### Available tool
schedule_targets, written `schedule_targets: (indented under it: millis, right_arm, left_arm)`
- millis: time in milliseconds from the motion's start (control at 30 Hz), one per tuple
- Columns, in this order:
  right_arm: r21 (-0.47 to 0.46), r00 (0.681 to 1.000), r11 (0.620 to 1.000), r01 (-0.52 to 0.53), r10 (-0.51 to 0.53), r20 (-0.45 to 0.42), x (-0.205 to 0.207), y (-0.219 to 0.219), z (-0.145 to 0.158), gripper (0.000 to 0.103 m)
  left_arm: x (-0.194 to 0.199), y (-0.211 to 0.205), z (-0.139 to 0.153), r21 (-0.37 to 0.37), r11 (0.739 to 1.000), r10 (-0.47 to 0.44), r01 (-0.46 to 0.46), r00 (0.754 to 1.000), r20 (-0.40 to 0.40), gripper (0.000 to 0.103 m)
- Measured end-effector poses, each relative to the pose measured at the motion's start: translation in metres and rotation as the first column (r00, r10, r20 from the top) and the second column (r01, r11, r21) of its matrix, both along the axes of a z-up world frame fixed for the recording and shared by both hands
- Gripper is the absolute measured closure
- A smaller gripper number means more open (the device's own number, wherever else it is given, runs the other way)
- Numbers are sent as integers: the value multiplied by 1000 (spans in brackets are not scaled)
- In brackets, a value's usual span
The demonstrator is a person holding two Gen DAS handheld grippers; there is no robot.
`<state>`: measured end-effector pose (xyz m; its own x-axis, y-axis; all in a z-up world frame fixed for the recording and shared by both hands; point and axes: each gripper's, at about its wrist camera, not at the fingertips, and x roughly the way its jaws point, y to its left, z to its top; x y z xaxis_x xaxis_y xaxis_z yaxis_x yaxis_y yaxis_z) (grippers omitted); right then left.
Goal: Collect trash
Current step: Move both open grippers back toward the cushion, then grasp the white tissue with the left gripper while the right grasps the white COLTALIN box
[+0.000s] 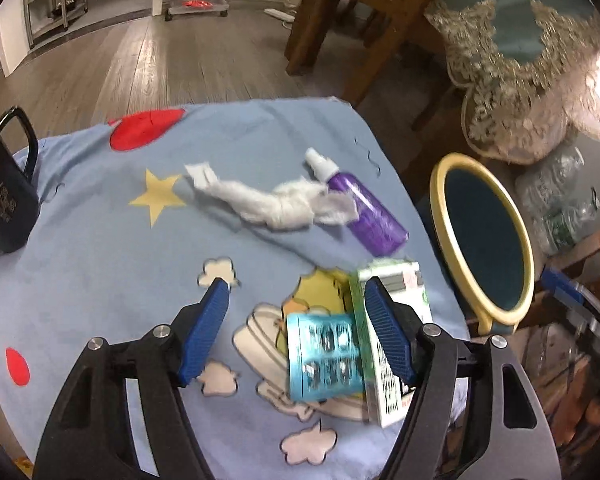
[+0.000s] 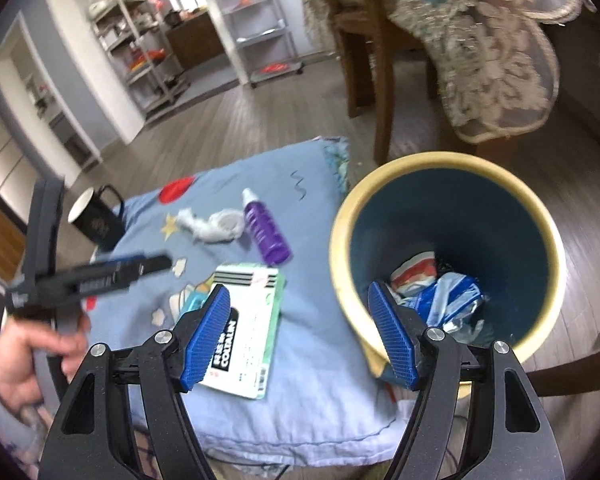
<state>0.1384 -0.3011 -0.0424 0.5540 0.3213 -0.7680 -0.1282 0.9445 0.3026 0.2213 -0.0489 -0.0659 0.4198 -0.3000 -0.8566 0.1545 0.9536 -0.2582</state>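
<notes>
**Across a blue cartoon cloth, trash is spread beside a part-filled bin**

At the left edge of the left wrist view, a dark mug is seen standing on the blue cloth. Toward the centre, a crumpled white tissue is laid against a purple spray bottle. Lower down, the left gripper is held with its jaws apart and nothing clamped; a teal blister pack and a white-and-green box are seen between and behind its fingers. At the right, the yellow-rimmed bin is placed just beside the cloth.

In the right wrist view, a hand is shown at the lower left. The right gripper is held open and empty, straddling the bin's near rim, with wrappers lying inside.
</notes>
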Motion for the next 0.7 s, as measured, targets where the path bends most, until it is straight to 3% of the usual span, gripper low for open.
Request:
schedule_targets:
  millis: [233, 433, 500, 600, 700]
  right_arm:
    - [-21, 999, 999, -40, 39, -26, 4, 12, -8, 30]
    - [0, 996, 998, -66, 66, -67, 12, 21, -16, 30]
    - [22, 993, 997, -79, 81, -89, 15, 26, -20, 30]
    - [50, 985, 994, -102, 108, -131, 18, 36, -29, 29]
    - [54, 978, 991, -122, 129, -163, 20, 48, -38, 29]
  left_arm:
    - [34, -31, 2, 117, 987, -120, 112, 991, 58, 34]
    - [64, -51, -24, 213, 957, -204, 196, 979, 18, 40]
    - [70, -53, -33, 240, 947, -221, 215, 975, -3, 45]
    - [77, -50, -48, 264, 939, -214, 220, 975, -51, 71]
    - [77, -45, -48, 235, 950, -196, 204, 979, -56, 78]
